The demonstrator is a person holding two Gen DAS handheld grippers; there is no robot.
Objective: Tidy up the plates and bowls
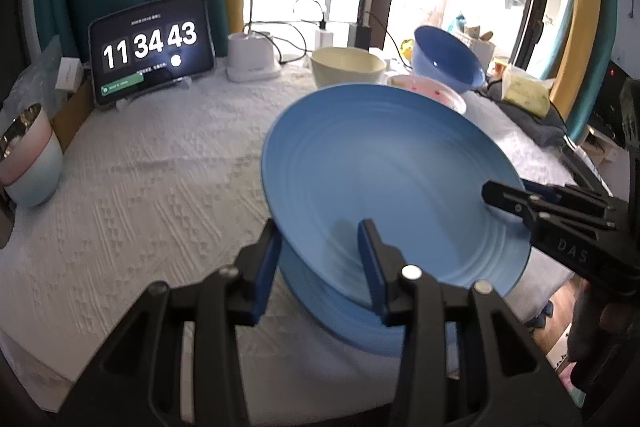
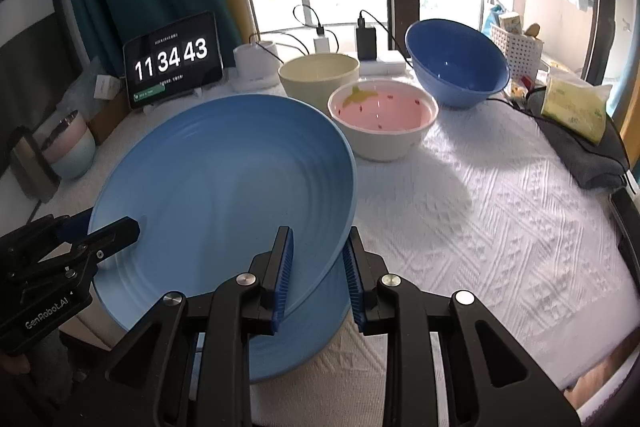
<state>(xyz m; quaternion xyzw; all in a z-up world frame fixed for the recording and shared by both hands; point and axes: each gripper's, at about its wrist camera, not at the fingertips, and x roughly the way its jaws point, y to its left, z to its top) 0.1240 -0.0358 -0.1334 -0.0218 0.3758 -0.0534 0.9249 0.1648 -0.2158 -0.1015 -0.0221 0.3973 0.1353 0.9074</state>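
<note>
A large light-blue plate is held tilted above the table; it also shows in the right wrist view. My left gripper is shut on the plate's near-left rim. My right gripper is shut on its right rim, and it shows in the left wrist view. A second light-blue plate lies under it on the cloth. At the back stand a cream bowl, a pink-lined white bowl and a dark-blue bowl.
A tablet clock stands at the back left beside a white lamp base. A stack of pink and pale cups sits at the left edge. A yellow packet on a dark cloth and a white basket are at the right. Chargers and cables run along the window.
</note>
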